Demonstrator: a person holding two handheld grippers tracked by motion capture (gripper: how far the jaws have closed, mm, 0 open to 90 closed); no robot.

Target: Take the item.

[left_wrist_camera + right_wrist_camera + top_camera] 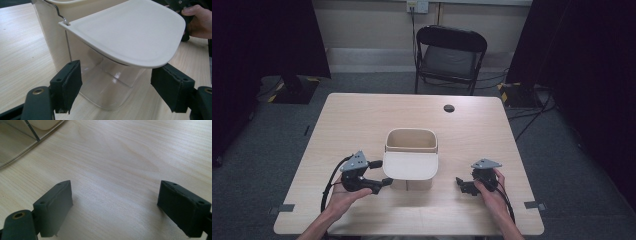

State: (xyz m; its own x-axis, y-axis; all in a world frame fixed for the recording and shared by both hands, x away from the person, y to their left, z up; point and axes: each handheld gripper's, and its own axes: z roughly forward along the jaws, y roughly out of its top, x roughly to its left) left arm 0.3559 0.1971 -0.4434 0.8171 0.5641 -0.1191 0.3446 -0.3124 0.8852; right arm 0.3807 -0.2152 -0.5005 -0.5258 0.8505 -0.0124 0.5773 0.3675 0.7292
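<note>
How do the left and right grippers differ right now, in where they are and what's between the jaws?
The left gripper sits beside the bin's lid, while the right gripper sits apart from the bin. In the left gripper view the lid's edge hangs between the left gripper's spread jaws, pads not pressing it; in the right gripper view the right gripper's jaws frame bare table. Both are open and hand-held.

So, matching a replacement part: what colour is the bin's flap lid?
Cream-white, the lid; clearest in the left gripper view.
</note>
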